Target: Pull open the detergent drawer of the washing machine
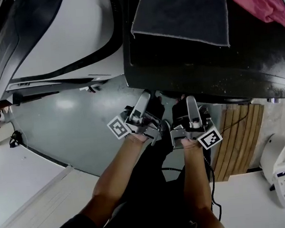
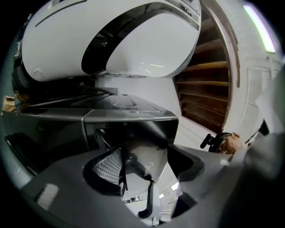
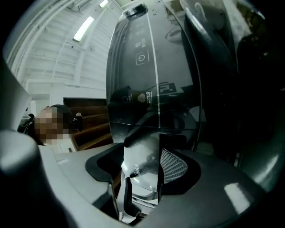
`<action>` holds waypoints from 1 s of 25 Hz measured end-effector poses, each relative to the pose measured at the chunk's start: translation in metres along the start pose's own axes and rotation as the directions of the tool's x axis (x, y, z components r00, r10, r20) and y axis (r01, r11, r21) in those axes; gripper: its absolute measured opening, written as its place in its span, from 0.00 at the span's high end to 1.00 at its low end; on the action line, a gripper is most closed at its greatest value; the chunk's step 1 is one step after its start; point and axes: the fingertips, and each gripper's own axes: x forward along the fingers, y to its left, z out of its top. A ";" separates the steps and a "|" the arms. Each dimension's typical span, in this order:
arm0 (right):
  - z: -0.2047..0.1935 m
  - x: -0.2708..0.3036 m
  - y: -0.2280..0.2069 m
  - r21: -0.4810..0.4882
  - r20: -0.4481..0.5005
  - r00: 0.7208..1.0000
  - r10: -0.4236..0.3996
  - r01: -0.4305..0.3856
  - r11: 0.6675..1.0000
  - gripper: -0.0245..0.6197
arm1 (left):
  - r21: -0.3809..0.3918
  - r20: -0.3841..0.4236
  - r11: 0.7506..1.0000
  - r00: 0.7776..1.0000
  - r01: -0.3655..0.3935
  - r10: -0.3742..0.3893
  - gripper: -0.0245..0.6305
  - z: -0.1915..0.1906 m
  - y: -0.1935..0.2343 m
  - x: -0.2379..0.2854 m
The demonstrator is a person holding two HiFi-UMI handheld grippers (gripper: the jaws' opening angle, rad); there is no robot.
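The dark washing machine (image 1: pixel 187 63) fills the top of the head view. Both grippers reach under its front edge, side by side. The left gripper (image 1: pixel 147 98) has the pale, glossy detergent drawer front (image 2: pixel 147 164) filling the gap between its jaws (image 2: pixel 144 178), against both pads. Behind it a grey box-shaped housing (image 2: pixel 129 116) juts out. In the right gripper view the same drawer front (image 3: pixel 142 160), with a small logo, stands between the right gripper's (image 3: pixel 140 178) spread jaws. The dark glossy control panel (image 3: pixel 151 67) rises above it. In the head view the right gripper (image 1: pixel 189 101) sits just right of the left.
A white machine (image 1: pixel 53 39) stands to the left. A grey cloth (image 1: pixel 183 9) and a pink cloth (image 1: pixel 261 1) lie on the dark machine's top. A wooden slat mat (image 1: pixel 237 138) and a white appliance (image 1: pixel 279 169) are on the floor at the right.
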 end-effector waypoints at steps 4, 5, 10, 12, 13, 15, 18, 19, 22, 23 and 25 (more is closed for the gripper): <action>-0.005 0.000 0.002 -0.051 -0.093 0.995 -0.042 0.037 0.998 0.58 | -0.003 -0.002 1.000 1.000 0.010 -0.010 0.41 0.000 -0.001 -0.004; -0.006 0.001 0.002 -0.053 -0.101 0.994 -0.043 0.037 0.998 0.59 | -0.002 -0.006 1.000 1.000 0.012 -0.012 0.41 0.000 -0.001 -0.004; -0.007 -0.005 -0.004 -0.109 -0.158 0.987 -0.020 0.002 0.994 0.62 | 0.055 -0.092 0.998 0.996 0.006 -0.001 0.46 -0.002 0.005 -0.004; -0.010 -0.001 -0.003 -0.128 -0.178 0.983 -0.044 0.021 0.992 0.61 | 0.122 -0.147 0.992 0.988 -0.020 0.038 0.48 -0.004 0.008 -0.005; -0.011 0.002 -0.003 -0.157 -0.199 0.977 -0.078 0.047 0.987 0.61 | 0.164 -0.169 0.985 0.983 -0.043 0.071 0.47 -0.004 0.010 -0.005; -0.014 0.007 -0.003 -0.248 -0.255 0.953 -0.166 0.101 0.964 0.57 | 0.259 -0.199 0.961 0.967 -0.101 0.156 0.46 -0.005 0.014 -0.006; -0.015 0.007 -0.004 -0.303 -0.278 0.932 -0.231 0.143 0.942 0.56 | 0.408 -0.230 0.896 0.930 -0.177 0.288 0.45 -0.010 0.017 -0.005; -0.015 0.007 -0.004 -0.292 -0.279 0.934 -0.223 0.139 0.946 0.56 | 0.450 -0.242 0.874 0.917 -0.183 0.316 0.45 -0.012 0.019 -0.004; -0.017 0.011 -0.003 -0.251 -0.306 0.934 -0.182 0.105 0.962 0.56 | 0.554 -0.300 0.818 0.879 -0.157 0.372 0.48 -0.020 0.022 0.000; -0.017 0.012 -0.003 -0.248 -0.315 0.933 -0.176 0.098 0.964 0.56 | 0.565 -0.311 0.812 0.873 -0.147 0.375 0.48 -0.021 0.023 0.001; -0.018 0.011 -0.003 -0.250 -0.330 0.928 -0.172 0.089 0.964 0.56 | 0.562 -0.315 0.816 0.877 -0.136 0.363 0.48 -0.022 0.021 0.001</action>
